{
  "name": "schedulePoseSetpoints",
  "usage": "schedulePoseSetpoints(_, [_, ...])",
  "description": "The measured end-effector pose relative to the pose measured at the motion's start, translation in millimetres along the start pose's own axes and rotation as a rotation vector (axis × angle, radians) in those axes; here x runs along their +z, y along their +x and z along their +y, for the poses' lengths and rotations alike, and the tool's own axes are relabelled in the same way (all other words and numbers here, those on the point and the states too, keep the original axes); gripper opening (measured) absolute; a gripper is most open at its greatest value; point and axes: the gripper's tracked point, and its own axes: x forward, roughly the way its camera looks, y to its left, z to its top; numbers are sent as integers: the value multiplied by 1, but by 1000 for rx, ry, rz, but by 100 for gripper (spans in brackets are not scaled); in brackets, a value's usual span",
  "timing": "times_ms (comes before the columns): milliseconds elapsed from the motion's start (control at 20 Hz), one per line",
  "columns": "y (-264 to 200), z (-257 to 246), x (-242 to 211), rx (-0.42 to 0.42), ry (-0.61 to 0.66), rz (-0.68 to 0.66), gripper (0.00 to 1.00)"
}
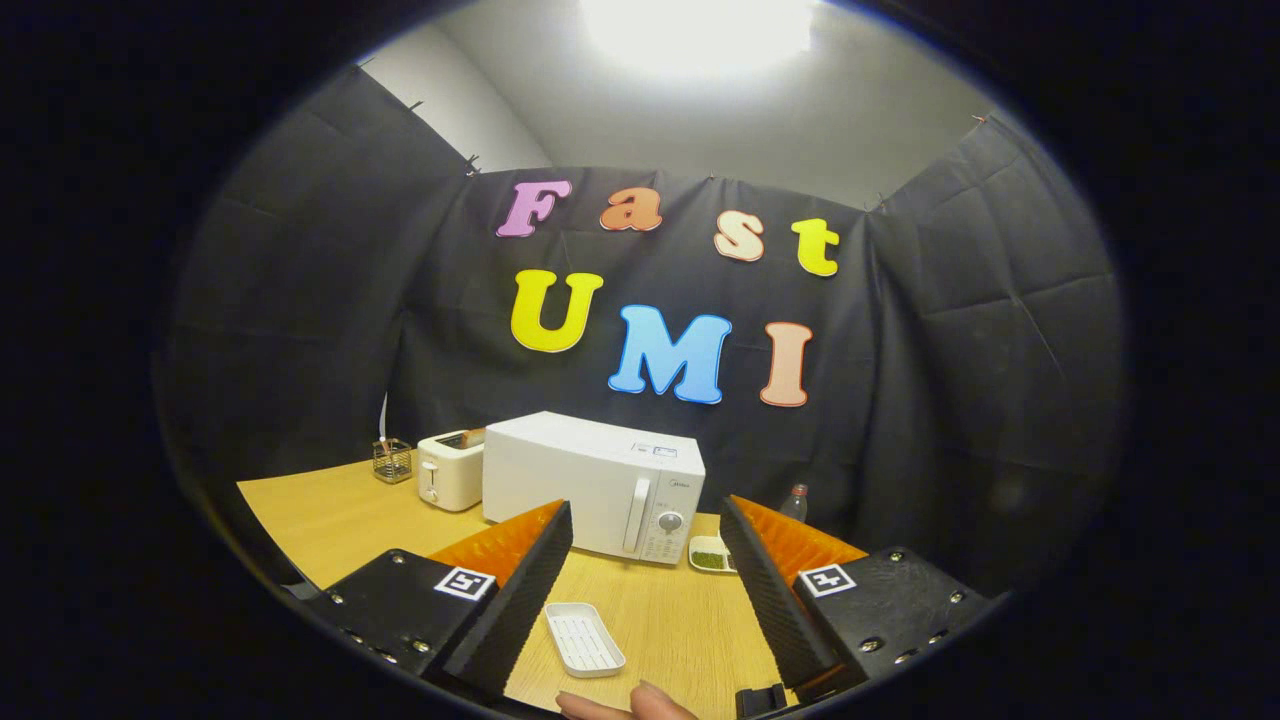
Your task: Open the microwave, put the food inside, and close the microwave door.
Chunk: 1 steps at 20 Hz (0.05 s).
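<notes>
Jaws wide apart, holding nothing, w/ microwave (590, 480) shut beyond them on bench (340, 510). Door prob stiff; best pull at vertical handle (637, 514). Food dish (712, 555) looks light.

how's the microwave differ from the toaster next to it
The microwave is the bigger, boxier one, door shut, with a handle and dial; the toaster is smaller and rounder, with bread sticking up from its slot. Both are pale and sit on the wooden table, beyond the open gripper.
</notes>
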Motion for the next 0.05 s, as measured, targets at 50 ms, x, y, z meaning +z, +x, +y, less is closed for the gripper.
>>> schedulePoseSetpoints(50, [1, 4, 1, 13, 16, -1, 95])
